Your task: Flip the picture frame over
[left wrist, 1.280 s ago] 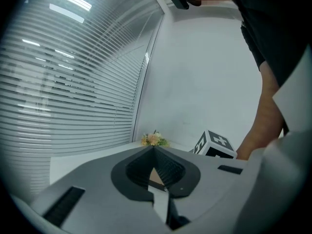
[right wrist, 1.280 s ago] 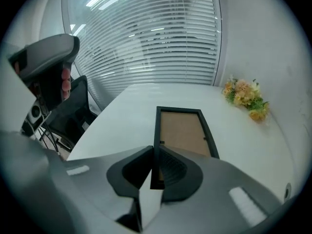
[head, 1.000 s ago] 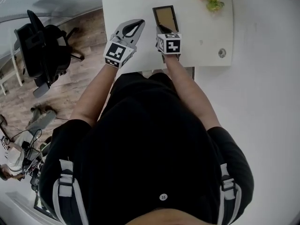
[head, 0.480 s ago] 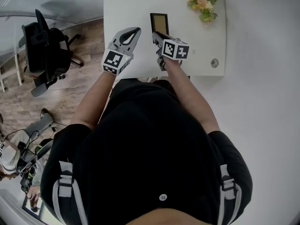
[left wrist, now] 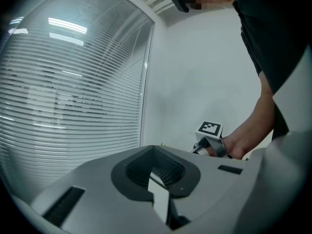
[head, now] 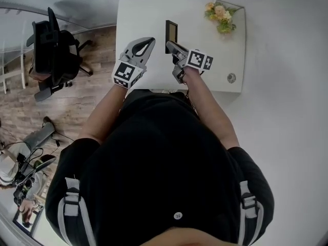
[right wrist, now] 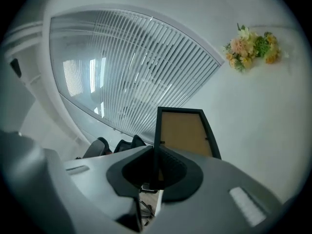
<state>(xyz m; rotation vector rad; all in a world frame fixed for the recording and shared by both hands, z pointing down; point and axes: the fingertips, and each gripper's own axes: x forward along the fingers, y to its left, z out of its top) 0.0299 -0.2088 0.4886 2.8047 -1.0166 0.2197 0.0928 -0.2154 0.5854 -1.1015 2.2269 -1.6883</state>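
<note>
The picture frame [head: 171,32] has a black rim and a brown backing [right wrist: 185,132]. It is lifted off the white table [head: 143,14] and turned nearly onto its edge. My right gripper [head: 171,46] is shut on the frame's near edge, which runs between the jaws in the right gripper view [right wrist: 154,172]. My left gripper [head: 150,40] hovers just left of the frame, apart from it, with its jaws shut on nothing [left wrist: 158,179]. The right gripper's marker cube [left wrist: 209,129] and the hand that holds it show in the left gripper view.
A bunch of flowers [head: 221,12] lies at the table's far right corner and shows again as flowers [right wrist: 251,45] in the right gripper view. A round cable hole [head: 231,78] sits near the right front corner. An office chair [head: 51,50] stands left of the table on wooden flooring.
The frame went from lying flat with its brown back up to standing almost on edge, as the right gripper rose and rolled. The left gripper rose a little.
</note>
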